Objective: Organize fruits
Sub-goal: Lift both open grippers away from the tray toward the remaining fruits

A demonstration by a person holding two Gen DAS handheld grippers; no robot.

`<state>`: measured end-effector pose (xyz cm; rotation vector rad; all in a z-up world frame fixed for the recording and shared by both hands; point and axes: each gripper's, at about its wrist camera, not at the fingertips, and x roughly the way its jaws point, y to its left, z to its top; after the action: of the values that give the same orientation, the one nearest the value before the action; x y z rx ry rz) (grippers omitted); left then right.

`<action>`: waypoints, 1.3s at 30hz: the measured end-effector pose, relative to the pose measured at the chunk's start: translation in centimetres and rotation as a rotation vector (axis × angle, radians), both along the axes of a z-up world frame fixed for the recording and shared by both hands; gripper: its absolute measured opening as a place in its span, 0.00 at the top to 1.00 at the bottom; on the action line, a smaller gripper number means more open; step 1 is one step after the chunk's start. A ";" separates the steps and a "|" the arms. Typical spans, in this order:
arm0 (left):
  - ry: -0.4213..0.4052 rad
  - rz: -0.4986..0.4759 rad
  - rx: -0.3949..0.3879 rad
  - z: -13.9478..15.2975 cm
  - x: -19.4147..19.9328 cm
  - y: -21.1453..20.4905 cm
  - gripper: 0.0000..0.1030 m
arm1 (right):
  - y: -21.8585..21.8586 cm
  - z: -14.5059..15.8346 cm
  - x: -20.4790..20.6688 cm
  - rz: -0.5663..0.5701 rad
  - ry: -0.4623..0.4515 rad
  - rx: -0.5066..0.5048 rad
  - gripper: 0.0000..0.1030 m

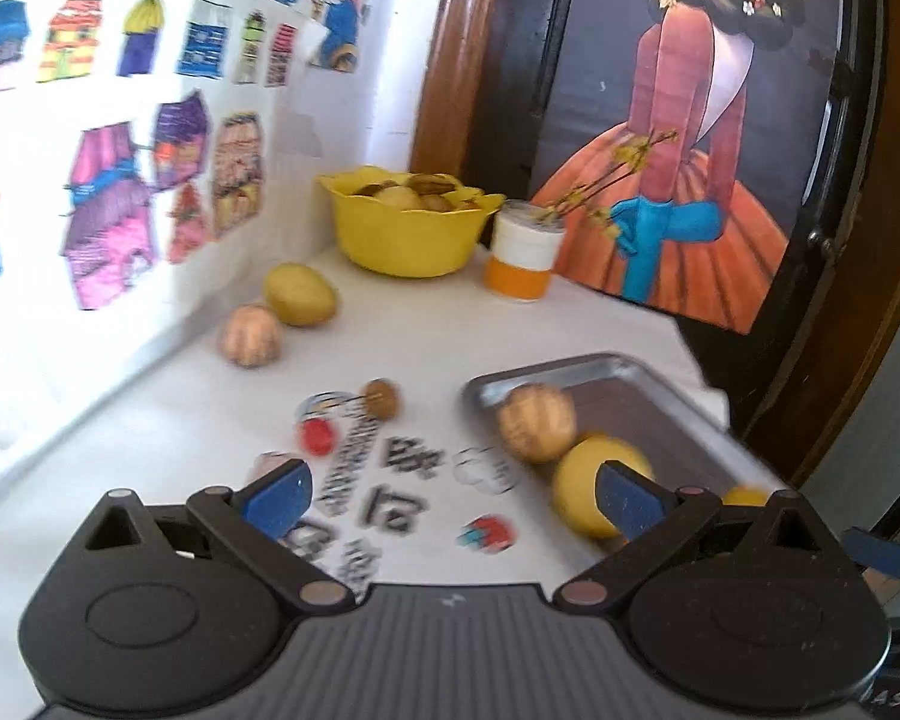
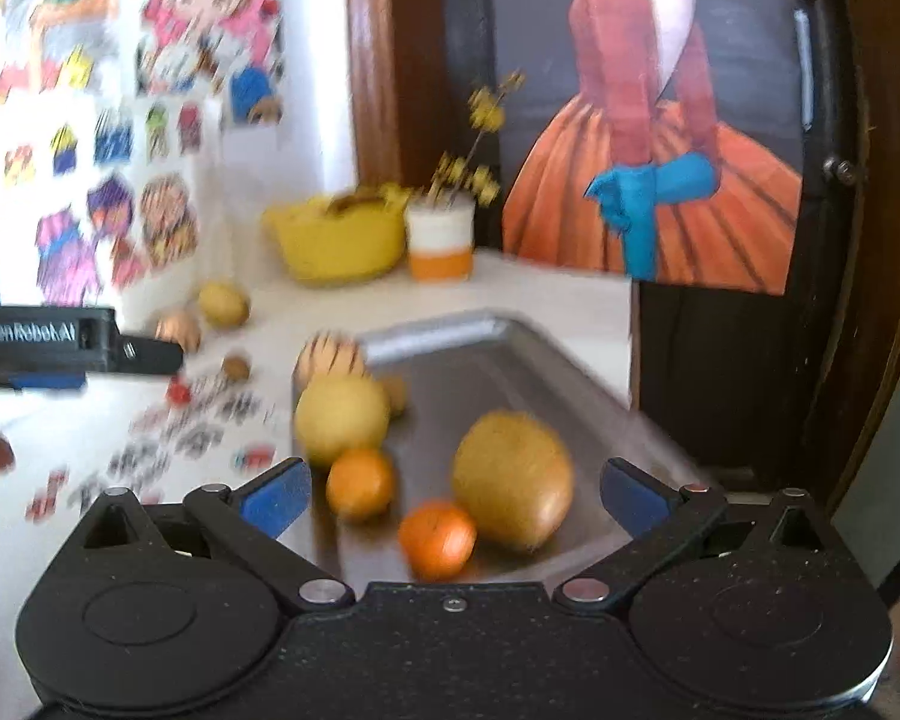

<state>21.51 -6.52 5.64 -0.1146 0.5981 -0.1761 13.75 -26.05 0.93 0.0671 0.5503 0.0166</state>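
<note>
Both grippers, left gripper [image 1: 453, 501] and right gripper [image 2: 453, 495], spread wide and empty above round fruits [image 2: 513, 480] loose in the metal tray [image 2: 510, 354]; likely to roll if nudged.

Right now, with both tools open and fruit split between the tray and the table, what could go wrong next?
1. The striped fruit sits at the metal tray's near rim; adding more could nudge it out.
2. The round oranges lie loose beside the big yellow-brown fruit and may roll if bumped.
3. The small brown nut is tiny; the left tool could squeeze it away sideways.
</note>
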 end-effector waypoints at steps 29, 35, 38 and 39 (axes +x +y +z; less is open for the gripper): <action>-0.041 0.152 0.095 2.3 0.0 11.5 0.00 | 11.3 13.8 11.5 0.511 -0.020 -0.040 0.01; -0.060 0.088 0.098 2.3 1.7 10.2 0.00 | 12.3 14.3 20.1 0.540 0.138 -0.042 0.01; -0.047 0.041 0.100 1.3 2.4 9.1 0.00 | 12.4 12.2 23.2 0.531 0.240 -0.006 0.01; -0.039 0.028 0.102 0.8 2.7 8.7 0.00 | 12.2 11.2 23.4 0.521 0.273 0.011 0.01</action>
<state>24.19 2.17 6.48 -0.0209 0.5647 -0.1205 37.12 -13.90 12.13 -0.0666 0.8287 0.5245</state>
